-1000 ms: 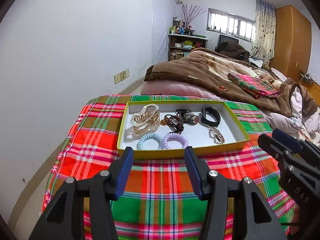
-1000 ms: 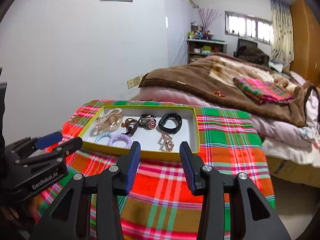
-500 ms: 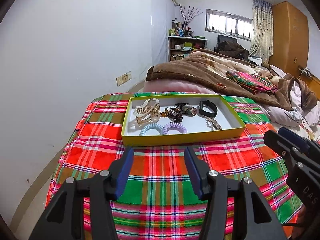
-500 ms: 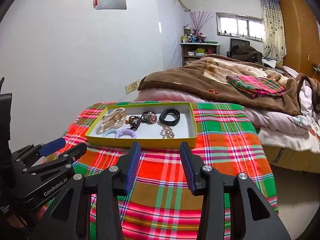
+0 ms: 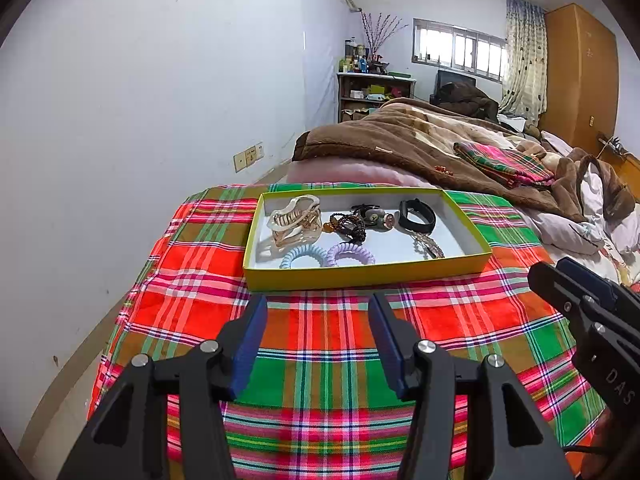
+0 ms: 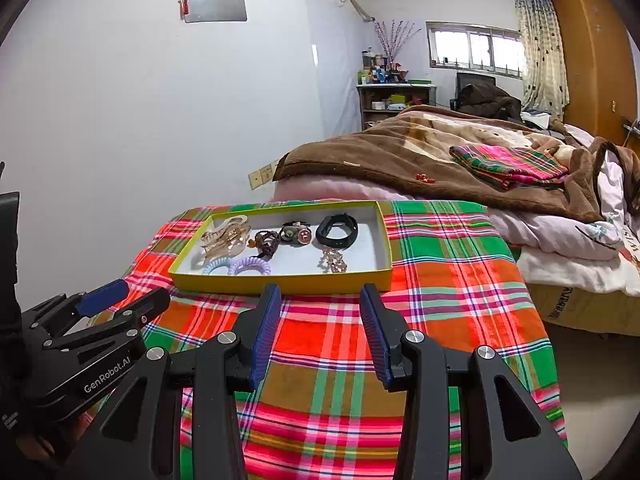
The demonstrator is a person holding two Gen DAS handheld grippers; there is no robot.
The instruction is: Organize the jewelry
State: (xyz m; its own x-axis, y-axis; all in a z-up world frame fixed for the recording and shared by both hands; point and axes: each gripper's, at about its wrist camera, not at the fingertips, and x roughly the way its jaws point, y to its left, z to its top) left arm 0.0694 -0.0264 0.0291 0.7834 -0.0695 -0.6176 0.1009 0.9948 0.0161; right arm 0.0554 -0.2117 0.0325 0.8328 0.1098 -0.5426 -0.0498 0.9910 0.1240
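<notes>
Jewelry (image 5: 352, 224) sits inside yellow tray (image 5: 360, 274); left gripper (image 5: 316, 312) and right gripper (image 6: 318, 300) hover near, jaws apart, empty; task apparently complete or awaiting next reach.

A shallow yellow-green box (image 5: 366, 272) with a white floor lies flat on plaid cloth, holding all the jewelry. At its left end sits a cream claw hair clip (image 5: 295, 218); beside it a dark beaded bracelet (image 5: 350, 224), then a round-charm hair tie (image 5: 374, 216) and a black wristband (image 5: 418, 216). Nearer the front wall lie a blue spiral hair tie (image 5: 302, 255), a purple spiral hair tie (image 5: 350, 253) and a rhinestone clip (image 5: 430, 245).
</notes>
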